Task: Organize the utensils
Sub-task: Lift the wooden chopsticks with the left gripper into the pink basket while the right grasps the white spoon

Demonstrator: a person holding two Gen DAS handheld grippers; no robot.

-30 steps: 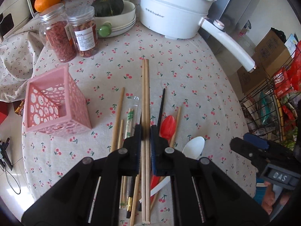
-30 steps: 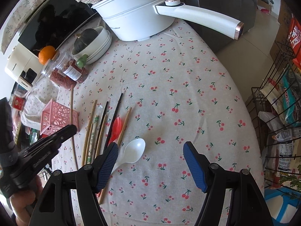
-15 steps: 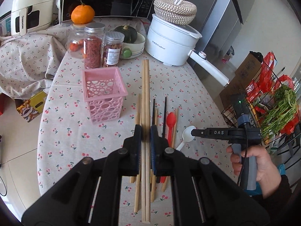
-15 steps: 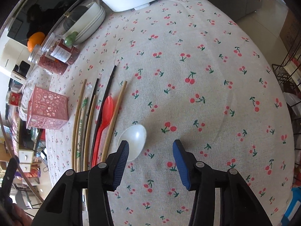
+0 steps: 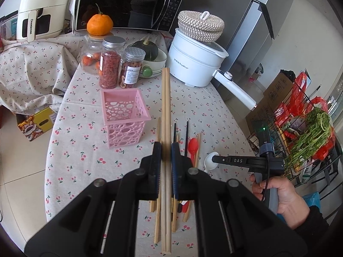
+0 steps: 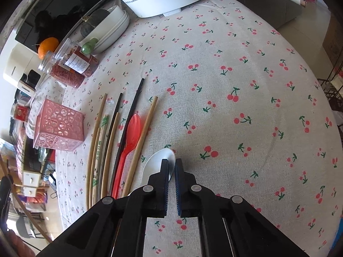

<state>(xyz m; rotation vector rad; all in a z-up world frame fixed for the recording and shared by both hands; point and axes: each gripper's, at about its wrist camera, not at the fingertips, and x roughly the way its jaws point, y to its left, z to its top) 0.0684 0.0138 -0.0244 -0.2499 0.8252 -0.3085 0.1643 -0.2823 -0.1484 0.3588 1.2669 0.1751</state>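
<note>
My left gripper (image 5: 166, 153) is shut on a pair of long wooden chopsticks (image 5: 165, 107) and holds them high above the table, to the right of the pink perforated basket (image 5: 124, 117). My right gripper (image 6: 171, 165) is shut on the bowl of the white spoon (image 6: 158, 158), low at the tablecloth; it also shows in the left wrist view (image 5: 216, 159). Several chopsticks (image 6: 107, 137) and a red spoon (image 6: 130, 132) lie in a row between the white spoon and the basket (image 6: 59, 128).
Jars (image 5: 110, 66), an orange (image 5: 99, 24), a bowl with a squash (image 5: 153, 59) and a white electric pot (image 5: 196, 64) with a long handle (image 5: 234, 93) stand at the table's back. A microwave (image 5: 128, 4) is behind. A wire rack (image 5: 300, 139) with greens stands to the right.
My left gripper rose and drew back with the chopsticks. My right gripper came down and closed from wide open onto the white spoon's bowl.
</note>
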